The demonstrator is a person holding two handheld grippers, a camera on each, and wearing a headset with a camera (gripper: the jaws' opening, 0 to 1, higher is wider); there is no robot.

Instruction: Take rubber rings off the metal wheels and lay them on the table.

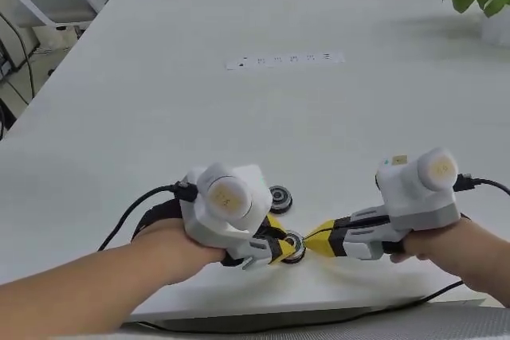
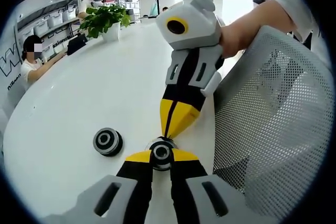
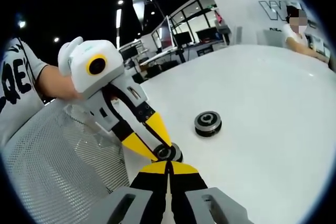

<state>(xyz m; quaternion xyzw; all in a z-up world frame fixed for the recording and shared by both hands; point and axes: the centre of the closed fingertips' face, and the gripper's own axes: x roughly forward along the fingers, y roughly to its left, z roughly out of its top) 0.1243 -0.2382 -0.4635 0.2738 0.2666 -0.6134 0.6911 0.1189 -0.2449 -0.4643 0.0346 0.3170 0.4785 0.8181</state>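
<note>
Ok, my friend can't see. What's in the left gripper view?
The left gripper clamps a small metal wheel over the white table, while the right gripper, shut, meets it tip-first from the far side. A second wheel lies to its left.

White table (image 1: 159,101) — one black-ringed wheel (image 1: 280,197) lies flat near its front edge, a white socket strip (image 1: 284,60) farther back.

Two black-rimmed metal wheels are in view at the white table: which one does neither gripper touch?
The farther black-rimmed metal wheel, lying flat and alone; the nearer wheel sits between the left gripper's jaws, with the right gripper's tip against it.
</note>
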